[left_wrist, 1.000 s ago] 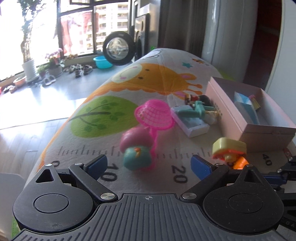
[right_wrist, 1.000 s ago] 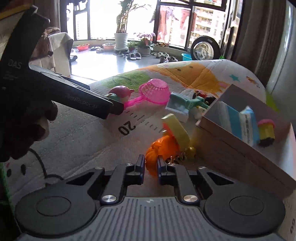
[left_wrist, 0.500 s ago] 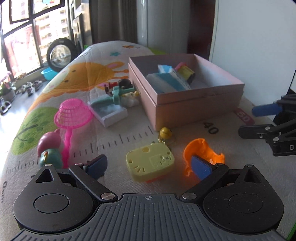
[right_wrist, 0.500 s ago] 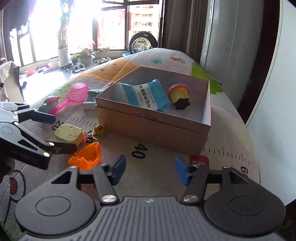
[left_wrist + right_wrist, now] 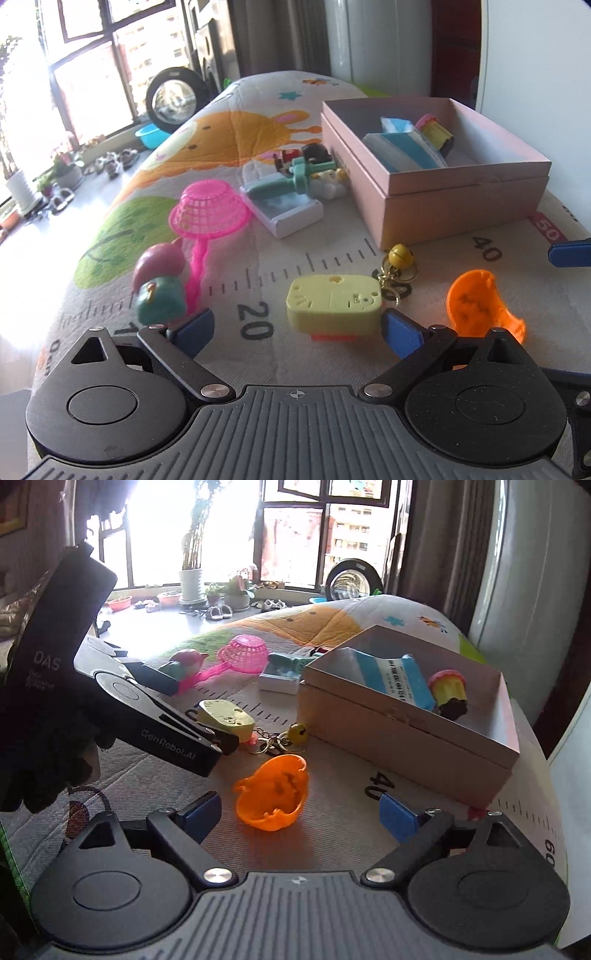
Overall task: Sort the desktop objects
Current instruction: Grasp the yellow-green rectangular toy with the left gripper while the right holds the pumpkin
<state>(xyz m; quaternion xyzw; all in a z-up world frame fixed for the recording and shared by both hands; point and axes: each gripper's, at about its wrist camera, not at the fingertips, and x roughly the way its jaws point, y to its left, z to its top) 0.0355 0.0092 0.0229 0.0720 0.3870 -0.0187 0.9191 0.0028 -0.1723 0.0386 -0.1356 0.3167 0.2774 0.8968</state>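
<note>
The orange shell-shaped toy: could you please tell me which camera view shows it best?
The right wrist view: the orange shell-shaped toy lies whole and central, ahead of the open right gripper. The left wrist view shows it off to the right, partly hidden behind a finger.

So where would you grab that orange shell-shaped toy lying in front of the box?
Probably by its thin rim. The orange shell lies as an open cup tipped toward the right tool, which is open with the shell between its fingers. Coming in low from the near side, one finger could slip inside the hollow and one outside; the rounded back looks too slippery to pinch.
</note>
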